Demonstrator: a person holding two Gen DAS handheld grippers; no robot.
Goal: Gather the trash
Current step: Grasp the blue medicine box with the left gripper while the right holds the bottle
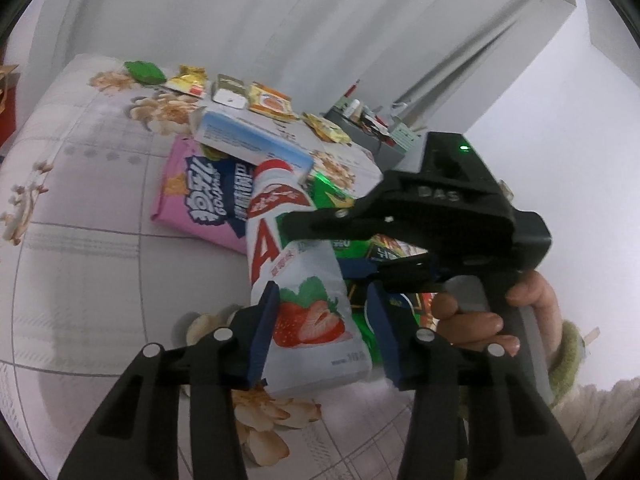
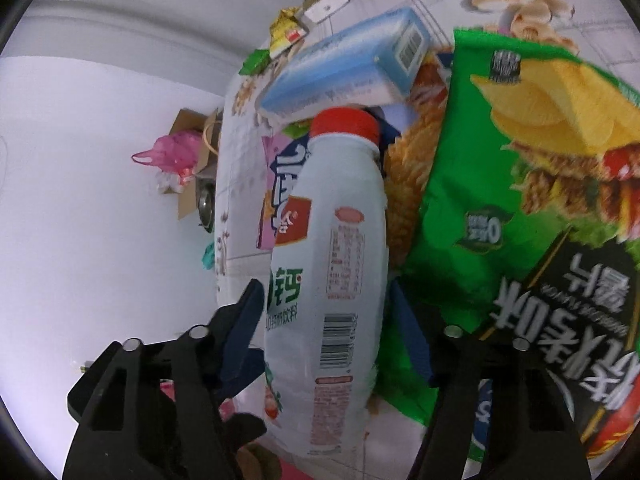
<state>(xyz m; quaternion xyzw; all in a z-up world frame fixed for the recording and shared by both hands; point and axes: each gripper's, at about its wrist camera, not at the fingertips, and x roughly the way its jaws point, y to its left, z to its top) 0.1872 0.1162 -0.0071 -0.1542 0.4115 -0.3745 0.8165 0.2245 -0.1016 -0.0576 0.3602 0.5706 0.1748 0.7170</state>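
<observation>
A: What is the surface like, reading the left wrist view from left to right?

B: A counter (image 1: pixel 80 208) under a pale cloth with grey lines and beige flower prints. At its far edge lie a green wrapper (image 1: pixel 145 72), a yellow wrapper (image 1: pixel 188 79), a small opened carton (image 1: pixel 229 94) and an orange sachet (image 1: pixel 270 104). Nearer sits a pink snack bag (image 1: pixel 192 196) with a blue and white box (image 1: pixel 248 140) on top.

A: And the bottle?

B: The white drink bottle (image 1: pixel 304 292), red cap away from the camera, lies on its side across the pile. Its lower body, with the strawberry print, sits between the 2 blue pads of the left claw (image 1: pixel 320 328). The left pad touches it; the right pad stands just clear, so that claw is not yet clenched.

A: The right claw?

B: The right claw (image 2: pixel 328 328) straddles the same bottle (image 2: pixel 336 264). The pads sit close on both sides, but I cannot tell whether they press. A person's hand (image 1: pixel 476 316) holds its handle.

A: Further right?

B: A green crisp bag (image 2: pixel 520 184) beside the bottle, and a grey bin (image 1: pixel 380 136) of litter beyond the counter.

A: The room?

B: White walls and pale curtains (image 1: pixel 280 20). In the right wrist view, a cardboard box (image 2: pixel 192 160) with a pink plastic bag (image 2: pixel 172 156) stands on the floor.
</observation>
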